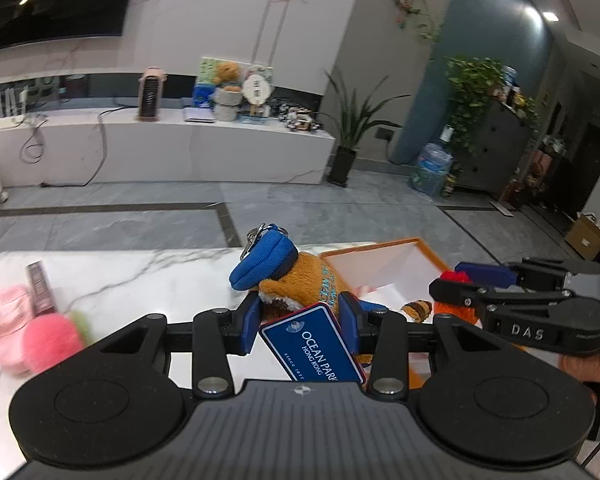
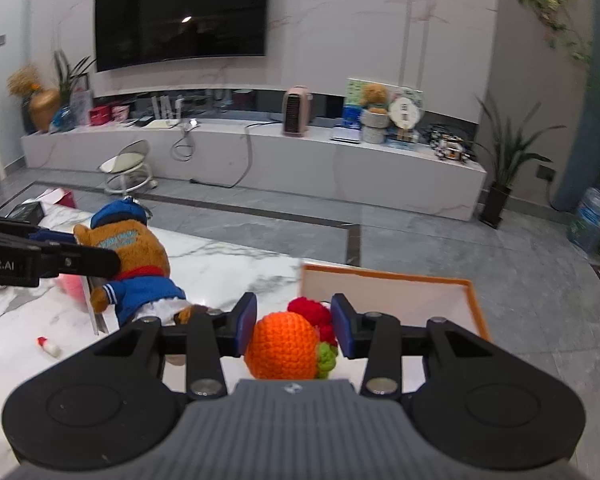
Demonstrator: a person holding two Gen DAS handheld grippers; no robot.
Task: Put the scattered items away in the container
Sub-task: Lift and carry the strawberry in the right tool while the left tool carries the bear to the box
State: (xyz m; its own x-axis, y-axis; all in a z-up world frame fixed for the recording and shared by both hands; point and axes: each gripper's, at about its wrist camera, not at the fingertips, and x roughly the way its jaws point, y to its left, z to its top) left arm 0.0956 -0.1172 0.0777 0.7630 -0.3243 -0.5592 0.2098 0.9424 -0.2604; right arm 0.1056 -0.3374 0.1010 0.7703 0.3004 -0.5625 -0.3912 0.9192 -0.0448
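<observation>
My left gripper (image 1: pixel 299 322) is shut on a brown plush bear (image 1: pixel 300 284) with a blue cap and a blue Ocean Park tag (image 1: pixel 316 344), held above the marble table; the bear also shows in the right wrist view (image 2: pixel 136 264). My right gripper (image 2: pixel 294 326) is shut on an orange crocheted toy (image 2: pixel 284 344) with red and green parts, held at the near edge of the orange-rimmed white box (image 2: pixel 400 296). The box (image 1: pixel 384 268) lies just beyond the bear in the left wrist view, where the right gripper (image 1: pixel 460 280) comes in from the right.
A pink plush item (image 1: pixel 4 320), a pink crocheted ball (image 1: pixel 52 340) and a brown tube (image 1: pixel 40 288) lie at the table's left. A small white and red thing (image 2: pixel 48 346) lies on the table (image 2: pixel 228 264). Beyond the table is grey floor and a white TV bench.
</observation>
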